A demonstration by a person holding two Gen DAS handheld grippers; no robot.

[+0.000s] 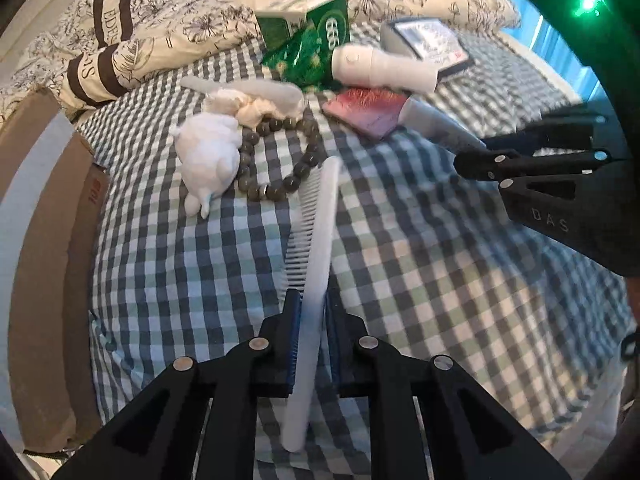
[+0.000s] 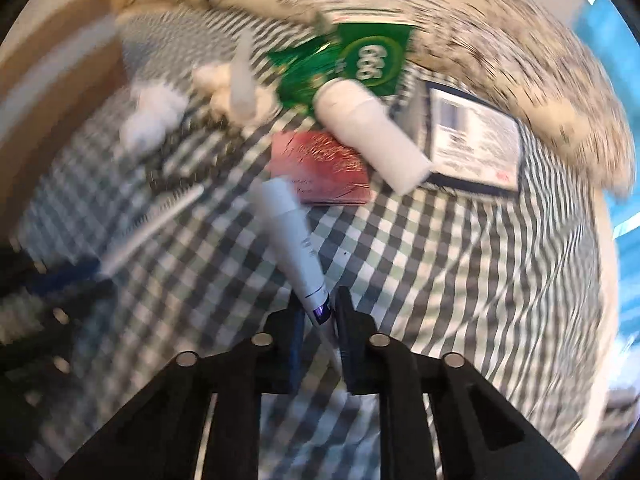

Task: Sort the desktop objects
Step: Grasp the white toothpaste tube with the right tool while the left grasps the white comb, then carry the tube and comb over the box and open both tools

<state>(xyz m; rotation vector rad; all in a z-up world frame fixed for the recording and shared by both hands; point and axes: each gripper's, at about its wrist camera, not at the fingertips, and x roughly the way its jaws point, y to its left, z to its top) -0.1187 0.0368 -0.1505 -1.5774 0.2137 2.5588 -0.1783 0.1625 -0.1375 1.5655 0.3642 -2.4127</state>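
Observation:
My left gripper (image 1: 310, 320) is shut on a long white comb (image 1: 316, 232), which points away over the checked cloth (image 1: 400, 260). My right gripper (image 2: 318, 320) is shut on the flat end of a pale grey tube (image 2: 292, 240); in the left wrist view the same gripper (image 1: 480, 160) and tube (image 1: 436, 124) show at the right. A dark bead bracelet (image 1: 280, 156), a white plush toy (image 1: 208, 152) and a white cloth bundle (image 1: 256, 98) lie ahead. A pink card pack (image 2: 320, 168), a white bottle (image 2: 372, 132) and a green box (image 2: 372, 56) lie beyond.
A grey box with a printed label (image 2: 472, 140) lies at the back right. A floral pillow (image 1: 160, 12) runs along the far edge. A cardboard box (image 1: 40, 240) stands at the left of the cloth. The right wrist view is blurred by motion.

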